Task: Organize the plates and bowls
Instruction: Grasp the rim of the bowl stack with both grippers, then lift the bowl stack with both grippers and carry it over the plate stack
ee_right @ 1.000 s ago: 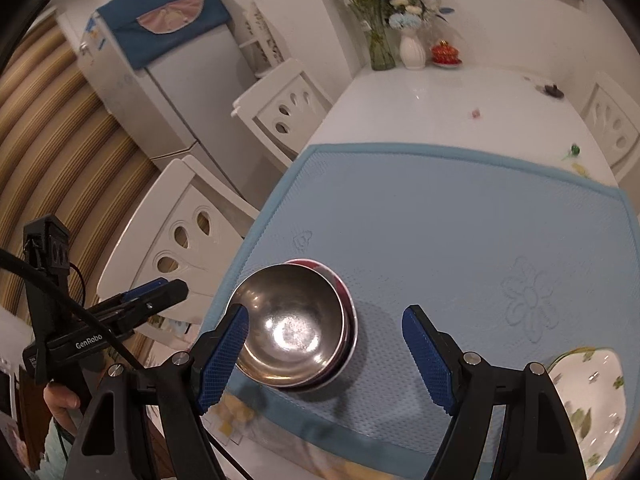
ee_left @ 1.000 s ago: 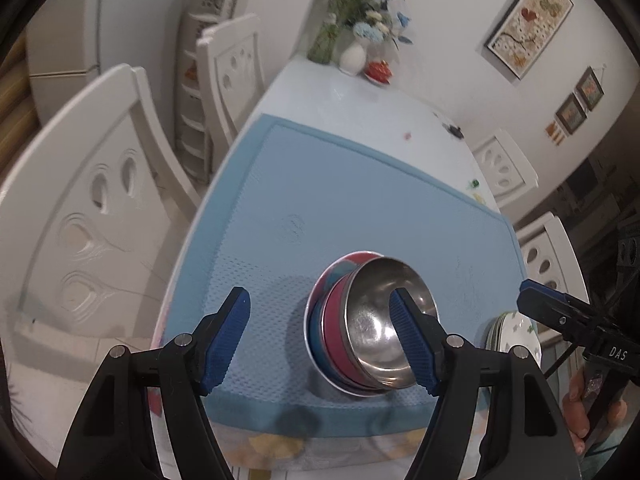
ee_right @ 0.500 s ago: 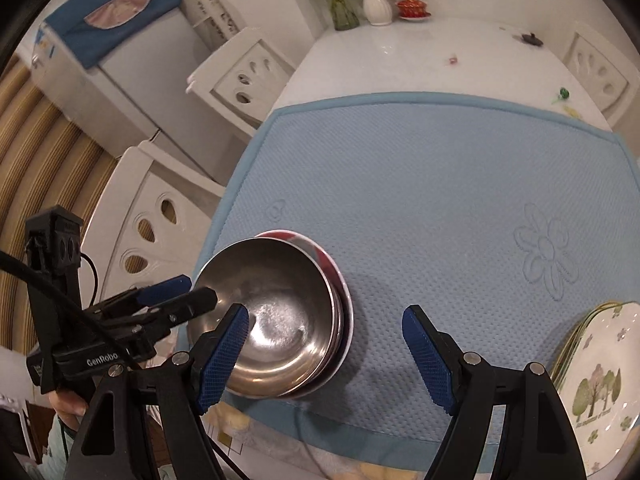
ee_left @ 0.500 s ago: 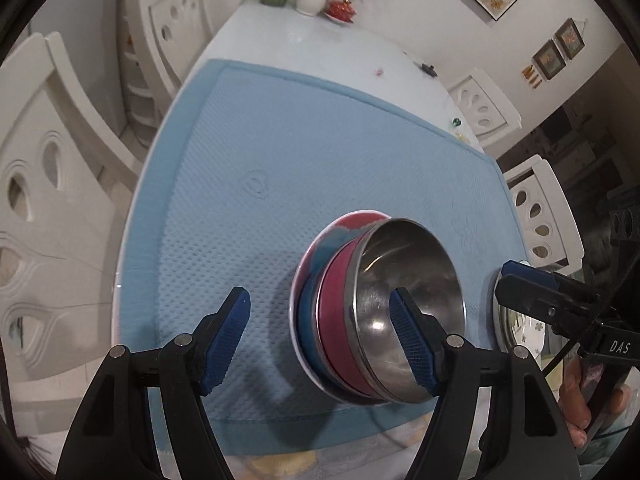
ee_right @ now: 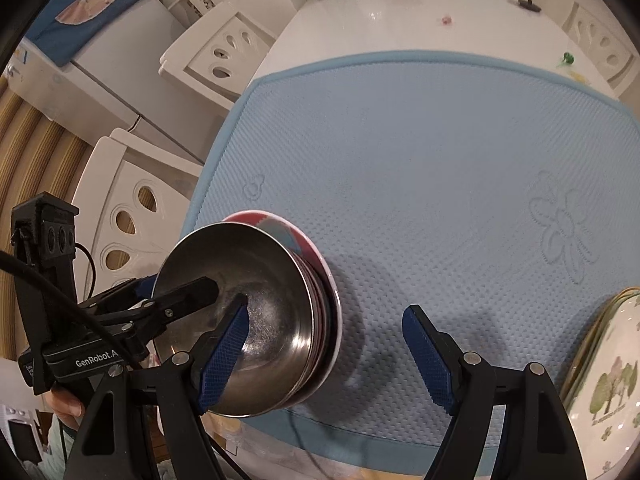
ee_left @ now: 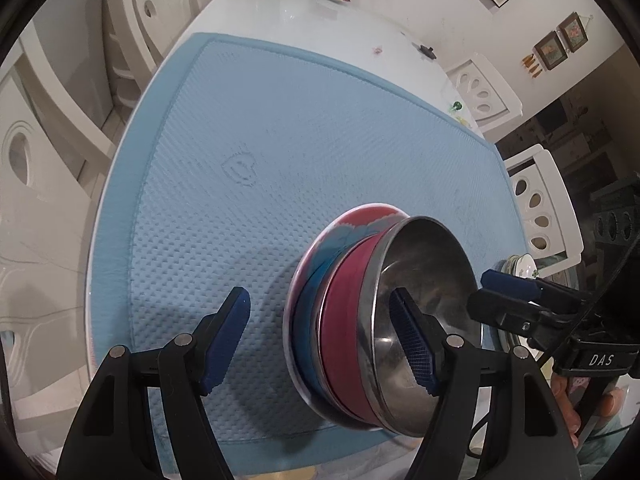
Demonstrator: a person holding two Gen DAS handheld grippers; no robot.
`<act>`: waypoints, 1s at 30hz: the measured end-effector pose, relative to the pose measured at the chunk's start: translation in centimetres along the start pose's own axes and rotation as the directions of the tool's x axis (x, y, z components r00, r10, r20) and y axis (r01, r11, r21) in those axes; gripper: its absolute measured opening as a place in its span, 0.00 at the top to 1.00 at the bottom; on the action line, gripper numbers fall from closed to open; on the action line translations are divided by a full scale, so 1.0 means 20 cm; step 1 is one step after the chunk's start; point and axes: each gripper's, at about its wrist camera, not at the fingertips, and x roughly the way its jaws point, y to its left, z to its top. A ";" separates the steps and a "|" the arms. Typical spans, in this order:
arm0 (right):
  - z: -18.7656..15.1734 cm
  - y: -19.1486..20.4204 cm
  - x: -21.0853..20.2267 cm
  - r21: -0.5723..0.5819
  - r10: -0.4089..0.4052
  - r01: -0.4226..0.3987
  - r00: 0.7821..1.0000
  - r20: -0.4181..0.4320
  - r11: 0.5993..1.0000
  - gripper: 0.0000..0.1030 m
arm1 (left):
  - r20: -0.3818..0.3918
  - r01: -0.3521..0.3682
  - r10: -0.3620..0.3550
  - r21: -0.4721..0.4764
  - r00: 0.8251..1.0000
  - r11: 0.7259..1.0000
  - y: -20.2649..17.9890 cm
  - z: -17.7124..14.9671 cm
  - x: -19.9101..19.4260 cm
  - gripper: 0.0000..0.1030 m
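Both tools are spread wide, nothing gripped. Left tool (ee_left: 324, 338) straddles the near-left rim of the steel bowl (ee_left: 420, 320): its right pad hangs inside the bowl, its left pad over the blue mat (ee_left: 320, 128); contact with the rim can't be confirmed. Right tool (ee_right: 332, 352) comes in from the other side: its left pad sits over the bowl's interior, its right pad over bare mat.

The steel bowl tops a nested stack, with a magenta bowl (ee_left: 348, 320) under it, then a blue one (ee_left: 308, 320), all on a red-and-blue patterned plate (ee_left: 360, 216). The stack sits at the mat's near edge on the white bench (ee_left: 304, 16). A separate pile of tree-print plates (ee_right: 612, 384) lies near, right of the right tool, apart from the stack.
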 end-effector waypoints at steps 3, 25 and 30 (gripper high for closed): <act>0.00 0.00 0.04 0.012 0.019 -0.018 1.000 -0.018 1.000 0.25 | -0.007 0.000 0.000 -0.003 1.000 1.000 0.01 0.01 0.01 0.32; -0.01 -0.02 0.20 0.070 0.076 -0.072 0.995 -0.058 0.995 0.25 | -0.025 0.054 -0.055 -0.052 0.998 0.997 0.07 0.01 0.12 0.33; -0.02 -0.03 0.24 0.102 0.113 -0.105 0.991 -0.077 0.989 0.25 | -0.036 0.062 -0.064 -0.053 0.997 0.997 0.06 0.00 0.16 0.35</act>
